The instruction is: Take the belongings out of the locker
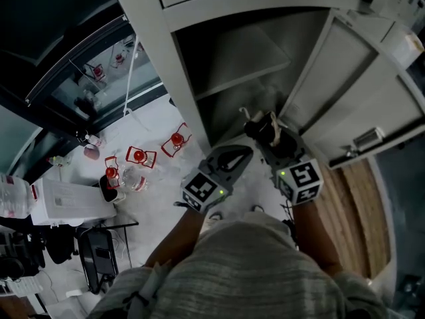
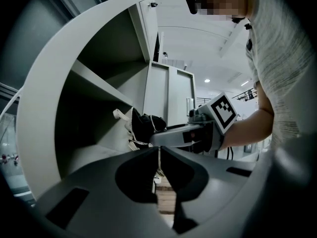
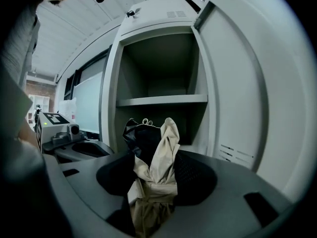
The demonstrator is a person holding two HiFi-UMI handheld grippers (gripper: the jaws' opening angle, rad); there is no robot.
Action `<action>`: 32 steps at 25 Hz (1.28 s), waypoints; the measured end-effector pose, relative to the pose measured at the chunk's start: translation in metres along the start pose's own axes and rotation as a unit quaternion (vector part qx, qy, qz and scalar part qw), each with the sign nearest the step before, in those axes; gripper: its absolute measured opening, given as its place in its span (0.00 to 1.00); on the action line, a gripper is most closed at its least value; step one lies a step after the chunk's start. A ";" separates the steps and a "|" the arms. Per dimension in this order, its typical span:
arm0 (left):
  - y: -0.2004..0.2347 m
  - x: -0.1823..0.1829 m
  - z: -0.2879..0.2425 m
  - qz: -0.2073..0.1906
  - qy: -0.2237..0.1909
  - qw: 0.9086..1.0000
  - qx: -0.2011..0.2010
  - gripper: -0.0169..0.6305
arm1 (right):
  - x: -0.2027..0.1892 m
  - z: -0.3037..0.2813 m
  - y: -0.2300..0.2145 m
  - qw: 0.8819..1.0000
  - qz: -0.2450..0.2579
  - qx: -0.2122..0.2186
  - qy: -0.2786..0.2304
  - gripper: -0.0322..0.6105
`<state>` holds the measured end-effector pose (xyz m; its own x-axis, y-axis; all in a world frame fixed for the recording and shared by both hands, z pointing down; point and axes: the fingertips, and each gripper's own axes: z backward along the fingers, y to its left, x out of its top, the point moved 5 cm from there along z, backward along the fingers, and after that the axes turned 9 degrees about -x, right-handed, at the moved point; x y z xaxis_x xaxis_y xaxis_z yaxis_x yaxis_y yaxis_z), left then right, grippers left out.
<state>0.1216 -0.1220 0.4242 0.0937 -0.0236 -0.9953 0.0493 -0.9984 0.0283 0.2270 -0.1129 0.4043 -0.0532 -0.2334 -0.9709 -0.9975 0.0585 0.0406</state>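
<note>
Between the jaws of the right gripper [image 3: 151, 197], clamped tight: the beige straps [image 3: 166, 148] of a dark bag [image 3: 141, 140], bunched together, probably for carrying all its weight from one grip. Just ahead of the jaw tips, raised at the mouth of the locker [image 3: 163, 58], under the shelf [image 3: 161, 100]. Beside it, the left gripper [image 2: 159, 155], jaws almost touching with nothing between, seemingly kept free for support or for another belonging.

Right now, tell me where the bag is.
The cloth bag is clamped in the right gripper's jaws, centre-right in the head view, in front of the open locker's lower compartment.
</note>
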 end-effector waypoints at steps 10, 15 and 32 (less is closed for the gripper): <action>0.001 0.005 -0.008 -0.008 0.000 1.000 -0.012 0.03 | -0.012 0.014 -0.010 1.000 -0.021 -0.001 -0.009 0.37; -0.002 0.011 -0.008 -0.012 -0.005 1.000 -0.017 0.03 | -0.008 0.023 -0.010 0.999 -0.028 0.004 -0.024 0.37; -0.016 0.021 -0.004 -0.004 -0.014 1.000 -0.020 0.03 | 0.002 0.051 0.005 0.998 -0.031 0.037 -0.029 0.37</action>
<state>0.1267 -0.1067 0.4029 0.0662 -0.0181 -0.9976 0.0893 -0.9957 0.0240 0.2240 -0.0636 0.3906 0.0143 -0.1815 -0.9833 -0.9925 0.1170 -0.0360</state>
